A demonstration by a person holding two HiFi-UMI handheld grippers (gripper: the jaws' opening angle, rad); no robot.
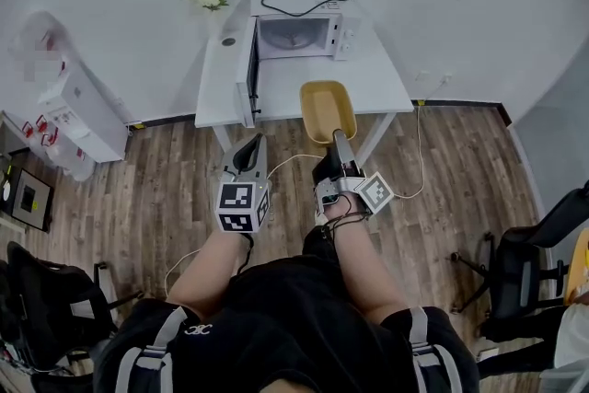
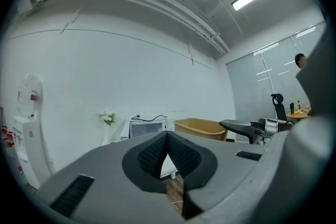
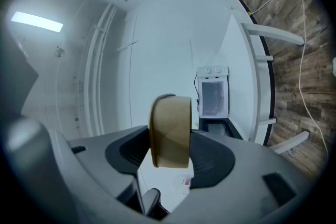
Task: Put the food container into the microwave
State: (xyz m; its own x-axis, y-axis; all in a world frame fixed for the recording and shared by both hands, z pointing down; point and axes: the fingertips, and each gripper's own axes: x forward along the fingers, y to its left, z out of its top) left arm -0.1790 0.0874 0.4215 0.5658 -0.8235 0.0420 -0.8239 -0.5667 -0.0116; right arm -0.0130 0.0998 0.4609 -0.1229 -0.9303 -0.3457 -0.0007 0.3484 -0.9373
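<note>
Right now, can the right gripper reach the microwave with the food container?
Probably yes: the microwave has its door swung open, and nothing shows on the table between it and the food container held in the right gripper.

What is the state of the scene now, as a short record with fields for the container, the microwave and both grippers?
food container: tan, outside the microwave, held at its near rim
right gripper: shut on the food container
left gripper: jaws together, nothing between them
microwave: on the white table, door open
task: container not yet inside
</note>
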